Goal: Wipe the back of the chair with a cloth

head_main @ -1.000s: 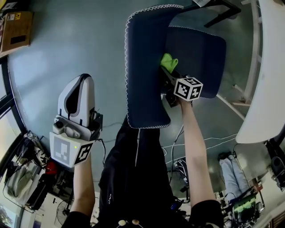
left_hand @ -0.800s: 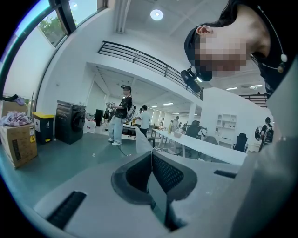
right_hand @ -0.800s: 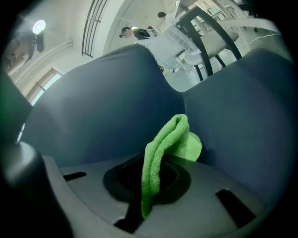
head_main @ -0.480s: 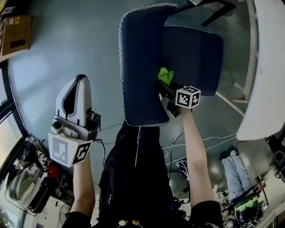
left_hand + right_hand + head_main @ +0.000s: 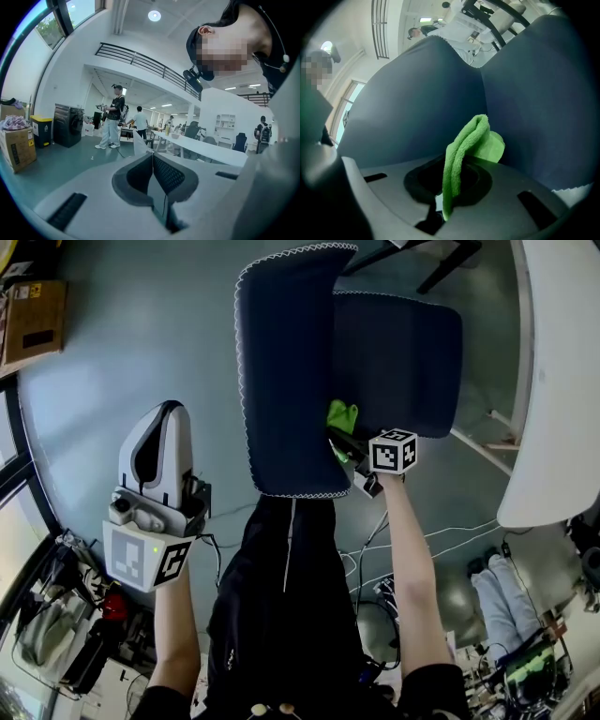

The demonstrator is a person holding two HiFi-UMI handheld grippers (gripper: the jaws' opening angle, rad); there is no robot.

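A dark blue chair stands below me, its backrest (image 5: 286, 362) edged with white stitching and its seat (image 5: 398, 357) to the right. My right gripper (image 5: 339, 435) is shut on a green cloth (image 5: 341, 415), which sits against the seat side of the backrest near its lower corner. In the right gripper view the folded green cloth (image 5: 464, 150) sticks up from between the jaws, with the backrest (image 5: 417, 108) just beyond it. My left gripper (image 5: 167, 427) hangs to the left over the floor, away from the chair. Its jaws (image 5: 152, 161) are shut with nothing between them.
A white table (image 5: 553, 381) runs along the right edge. A cardboard box (image 5: 33, 310) lies at the upper left. Cables (image 5: 441, 540) and bags lie on the grey floor behind me. Several people stand far off in the left gripper view.
My right gripper has slid with the green cloth down and left along the backrest. The left gripper has stayed where it was.
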